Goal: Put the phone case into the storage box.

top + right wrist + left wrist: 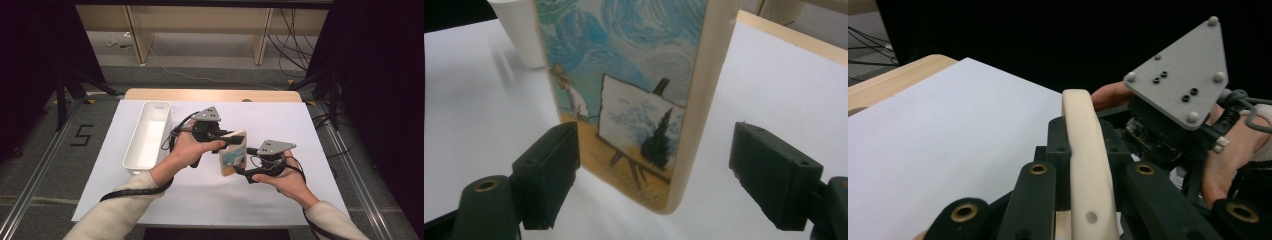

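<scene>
High view: left tool [234,138] clenched on phone case [233,155] top edge, case upright above table [300,130], long axis vertical, right of white bin [147,135]. Right tool [654,175] released, astride case; painted side visible there.

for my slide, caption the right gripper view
Open right gripper straddling the lower end of a cream-framed painted card above the white table.

A white sheet covers the pale wooden tabletop [212,94], which stands on grey carpeted floor [45,165]. Black curtains [30,55] hang dark on both sides. Beyond, light wooden shelving legs [137,35] rise, with black cables [292,40] trailing down at the right. A black "5" [82,135] marks the floor.
</scene>
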`<state>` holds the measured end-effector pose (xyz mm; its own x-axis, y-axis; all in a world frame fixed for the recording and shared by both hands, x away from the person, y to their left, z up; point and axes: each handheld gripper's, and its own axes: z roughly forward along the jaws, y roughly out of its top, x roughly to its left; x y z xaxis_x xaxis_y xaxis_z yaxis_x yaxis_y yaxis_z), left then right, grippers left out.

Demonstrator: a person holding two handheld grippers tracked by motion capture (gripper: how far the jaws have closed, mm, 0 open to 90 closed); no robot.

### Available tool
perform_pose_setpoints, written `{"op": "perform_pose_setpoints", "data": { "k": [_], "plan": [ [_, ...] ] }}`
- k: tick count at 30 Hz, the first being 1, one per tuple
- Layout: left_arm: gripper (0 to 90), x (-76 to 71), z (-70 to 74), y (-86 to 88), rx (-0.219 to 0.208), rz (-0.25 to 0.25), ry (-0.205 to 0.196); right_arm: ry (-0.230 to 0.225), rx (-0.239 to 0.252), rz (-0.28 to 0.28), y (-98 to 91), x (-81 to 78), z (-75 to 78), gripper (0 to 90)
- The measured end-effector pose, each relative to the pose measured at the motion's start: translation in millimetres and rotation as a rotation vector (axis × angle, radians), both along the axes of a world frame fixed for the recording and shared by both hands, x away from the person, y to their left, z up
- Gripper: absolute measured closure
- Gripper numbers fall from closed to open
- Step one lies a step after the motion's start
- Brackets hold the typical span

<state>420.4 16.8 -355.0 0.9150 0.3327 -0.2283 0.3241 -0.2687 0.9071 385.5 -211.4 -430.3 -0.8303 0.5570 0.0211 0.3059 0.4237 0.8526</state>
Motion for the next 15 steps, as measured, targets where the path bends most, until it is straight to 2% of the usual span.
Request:
{"op": "perform_pose_setpoints", "data": {
  "k": [15],
  "plan": [
    [80.1,-6.4,-2.6,-10.4,0.006,-0.054,0.01,0.02,0.041,0.069,1.6,0.9,-2.1,24.2]
  ]
}}
